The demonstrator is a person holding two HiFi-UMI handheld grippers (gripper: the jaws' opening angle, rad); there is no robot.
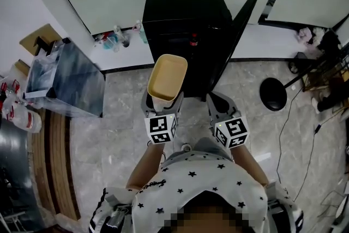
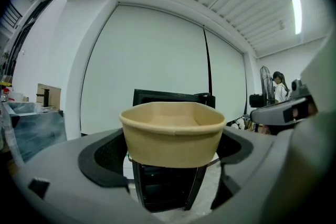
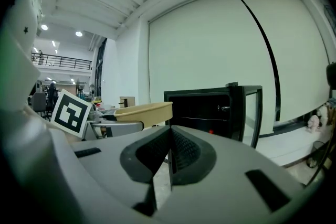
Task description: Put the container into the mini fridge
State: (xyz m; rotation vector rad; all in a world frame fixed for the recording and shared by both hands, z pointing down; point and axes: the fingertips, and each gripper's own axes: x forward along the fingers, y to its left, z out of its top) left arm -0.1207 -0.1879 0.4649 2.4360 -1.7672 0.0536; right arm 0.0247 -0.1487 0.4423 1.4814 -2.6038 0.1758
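Observation:
A tan paper container is clamped in my left gripper, upright and empty; it fills the space between the jaws in the left gripper view. Straight ahead stands the black mini fridge with its door swung open to the right; the dark interior shows below the container. My right gripper is beside the left one, jaws shut with nothing between them. In the right gripper view the container is at the left and the open fridge ahead.
A glass-topped cabinet stands on the left, with plastic bottles against the wall beside the fridge. A black round stand base and cables lie on the marble floor at right. A person stands far off at right.

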